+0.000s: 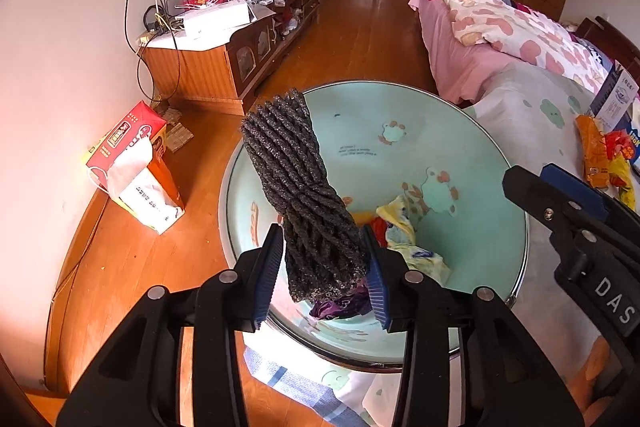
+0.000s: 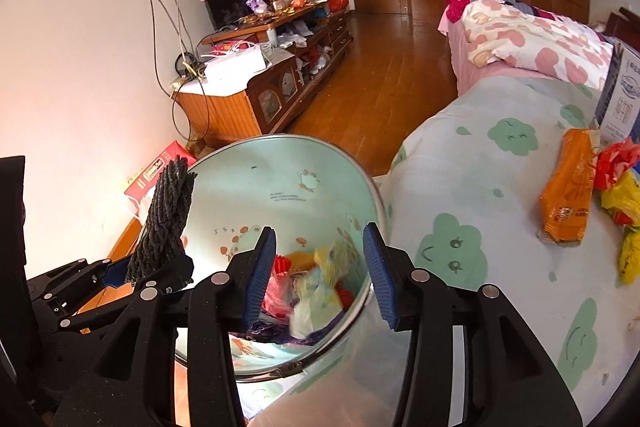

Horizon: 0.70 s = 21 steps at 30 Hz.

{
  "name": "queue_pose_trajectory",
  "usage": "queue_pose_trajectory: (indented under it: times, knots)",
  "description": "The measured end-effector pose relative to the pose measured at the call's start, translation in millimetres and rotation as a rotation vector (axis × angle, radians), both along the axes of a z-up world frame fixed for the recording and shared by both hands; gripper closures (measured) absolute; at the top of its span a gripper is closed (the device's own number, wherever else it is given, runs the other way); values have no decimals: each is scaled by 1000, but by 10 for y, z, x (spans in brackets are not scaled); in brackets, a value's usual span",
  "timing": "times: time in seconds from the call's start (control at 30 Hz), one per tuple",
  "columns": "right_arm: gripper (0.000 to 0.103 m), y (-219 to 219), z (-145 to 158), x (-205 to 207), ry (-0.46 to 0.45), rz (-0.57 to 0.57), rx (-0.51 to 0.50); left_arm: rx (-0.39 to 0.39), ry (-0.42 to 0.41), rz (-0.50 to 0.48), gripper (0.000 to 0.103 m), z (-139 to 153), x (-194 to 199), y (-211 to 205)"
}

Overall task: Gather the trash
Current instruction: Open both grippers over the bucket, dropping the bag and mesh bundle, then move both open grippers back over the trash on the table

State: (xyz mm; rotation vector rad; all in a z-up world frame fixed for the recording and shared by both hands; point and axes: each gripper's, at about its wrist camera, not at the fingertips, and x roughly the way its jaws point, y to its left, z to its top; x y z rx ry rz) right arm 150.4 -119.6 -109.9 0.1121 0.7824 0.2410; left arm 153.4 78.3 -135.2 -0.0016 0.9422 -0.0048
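My left gripper [image 1: 324,267] is shut on a dark grey foam net sleeve [image 1: 298,183] and holds it upright over the near rim of a mint-green trash bin [image 1: 460,131]. The sleeve also shows in the right wrist view [image 2: 164,223]. The bin [image 2: 280,167] holds crumpled wrappers [image 2: 316,291], yellow, red and purple. My right gripper [image 2: 320,275] is open and empty above the bin's opening. An orange snack wrapper [image 2: 568,191] and red and yellow bags [image 2: 620,187] lie on the bed to the right.
The bin stands on the wooden floor against the bed [image 2: 480,187] with a cloud-print cover. A red tissue box [image 1: 132,167] leans at the wall. A cluttered wooden cabinet [image 1: 224,63] stands further back. A box [image 2: 620,99] stands on the bed.
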Motion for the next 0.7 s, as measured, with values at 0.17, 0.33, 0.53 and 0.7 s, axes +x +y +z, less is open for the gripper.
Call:
queue_pose_trajectory:
  times: [0.17,0.33,0.53,0.7]
  knots:
    - [56,-100,77,-116,-35,-44,1,13,-8,16,42,24,-19,-5]
    - [51,-249,185,-277,-92,-104,-14,29,-34,50,27,105,-51,13]
    - [42,-453,249,-368,-106,-154,-29,38,-77,60,14,234,-129,-34]
    - [30,-645,295,-491,-125,-197,-29,32,-126,85,6,375,-221,-27]
